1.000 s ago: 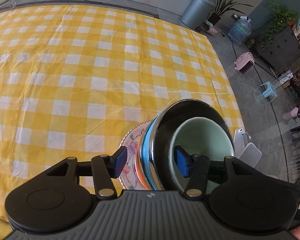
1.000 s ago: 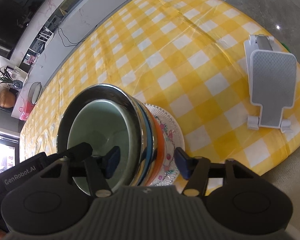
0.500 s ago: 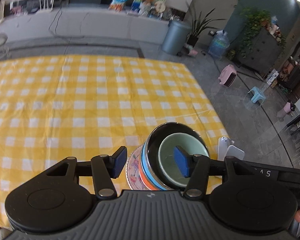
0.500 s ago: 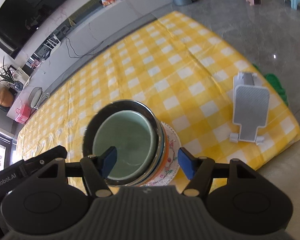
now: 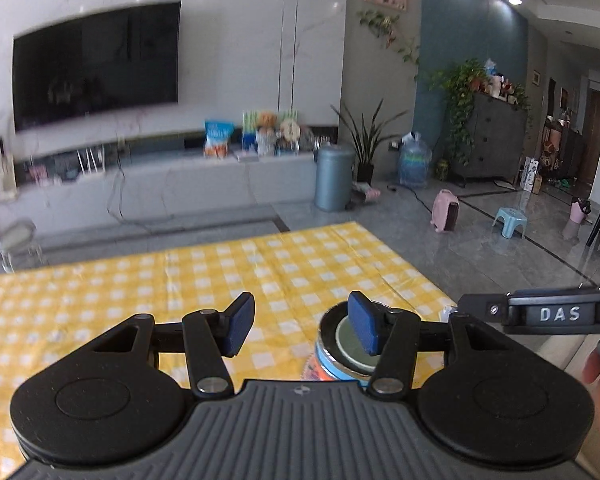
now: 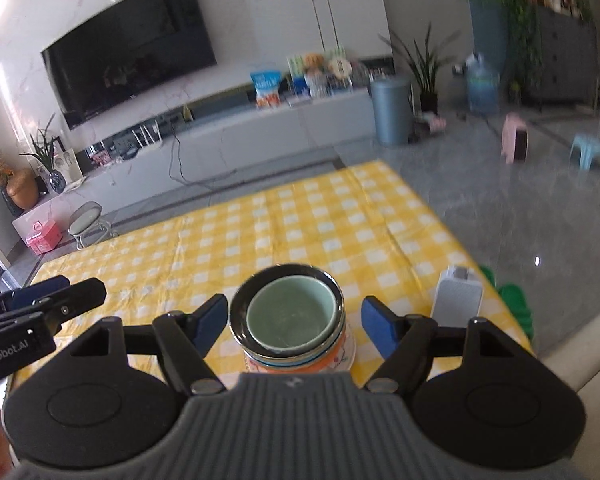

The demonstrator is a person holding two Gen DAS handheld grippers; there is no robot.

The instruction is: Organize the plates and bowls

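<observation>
A stack of bowls and plates stands on the yellow checked tablecloth (image 6: 300, 224) near the table's near right corner. On top a pale green bowl (image 6: 290, 316) sits inside a steel bowl (image 6: 336, 308), above blue and orange bowls and a flowered plate (image 6: 346, 354). My right gripper (image 6: 292, 324) is open and empty, raised above and behind the stack. My left gripper (image 5: 300, 328) is open and empty, raised to the left of the stack (image 5: 344, 352); its right finger hides part of it.
A white and grey stand (image 6: 458, 296) lies on the cloth to the right of the stack, near the table's right edge. Beyond the table are a grey bin (image 6: 392, 110), a TV bench and a small stool (image 6: 86, 220).
Both grippers have drawn back and up from the stack, and the views have tilted up to show the room. The stack has stayed in place. Both grippers remain open.
</observation>
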